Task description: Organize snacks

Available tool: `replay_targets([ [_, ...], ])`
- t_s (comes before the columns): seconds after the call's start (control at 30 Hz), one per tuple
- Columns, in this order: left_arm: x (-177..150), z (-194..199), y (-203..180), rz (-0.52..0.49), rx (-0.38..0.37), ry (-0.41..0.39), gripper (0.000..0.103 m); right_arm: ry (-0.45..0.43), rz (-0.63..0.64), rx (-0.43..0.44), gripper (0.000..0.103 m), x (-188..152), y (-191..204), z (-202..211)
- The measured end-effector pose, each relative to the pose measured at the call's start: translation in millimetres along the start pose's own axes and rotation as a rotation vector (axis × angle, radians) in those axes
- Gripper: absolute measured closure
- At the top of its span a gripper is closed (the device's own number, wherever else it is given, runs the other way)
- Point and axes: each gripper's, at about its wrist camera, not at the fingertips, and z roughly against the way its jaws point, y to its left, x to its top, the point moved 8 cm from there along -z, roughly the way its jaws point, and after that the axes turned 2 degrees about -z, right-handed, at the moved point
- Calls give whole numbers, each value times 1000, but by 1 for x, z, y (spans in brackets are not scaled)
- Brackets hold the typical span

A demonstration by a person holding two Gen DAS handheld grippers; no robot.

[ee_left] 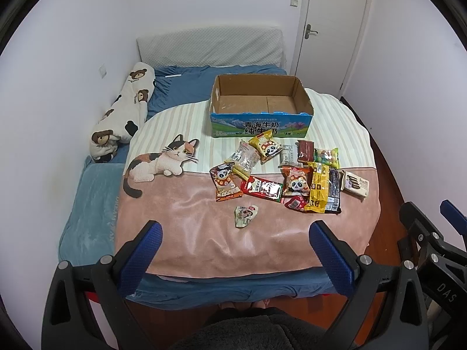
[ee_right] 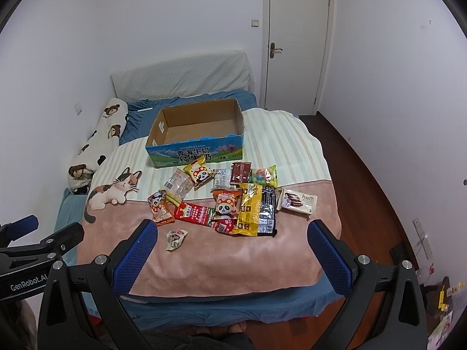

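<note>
Snacks (ee_left: 277, 175) lie scattered ahead of both wide-open, empty tongs, left (ee_left: 235, 240) and right (ee_right: 233, 240), the cardboard box (ee_left: 259, 103) beyond evidently awaiting them.

A black packet (ee_left: 334, 188) lies mostly hidden under the yellow packet (ee_left: 318, 186); at five o'clock, floor clutter (ee_right: 443, 306) is blurred and cut off.
</note>
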Motion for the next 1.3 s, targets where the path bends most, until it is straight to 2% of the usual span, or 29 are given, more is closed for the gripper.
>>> replay_targets([
  [0.57,0,-1,1,-2,1,-3,0,-4,-4,6,0,-2,1,4],
  [0.73,6,-15,11,19,43,-29,0,15,-53,11,0,-2,-13,-10],
  [0.9,11,-64,15,64,84,25,0,138,-141,19,0,-9,-46,-76],
  [1.0,12,-102,16,85,104,80,0,247,-202,49,0,-19,-61,-134],
  [1.17,11,-168,11,126,104,188,0,407,-267,41,0,-41,-83,-243],
  [1.3,8,-226,0,123,126,254,0,493,-293,50,0,-52,-92,-329],
])
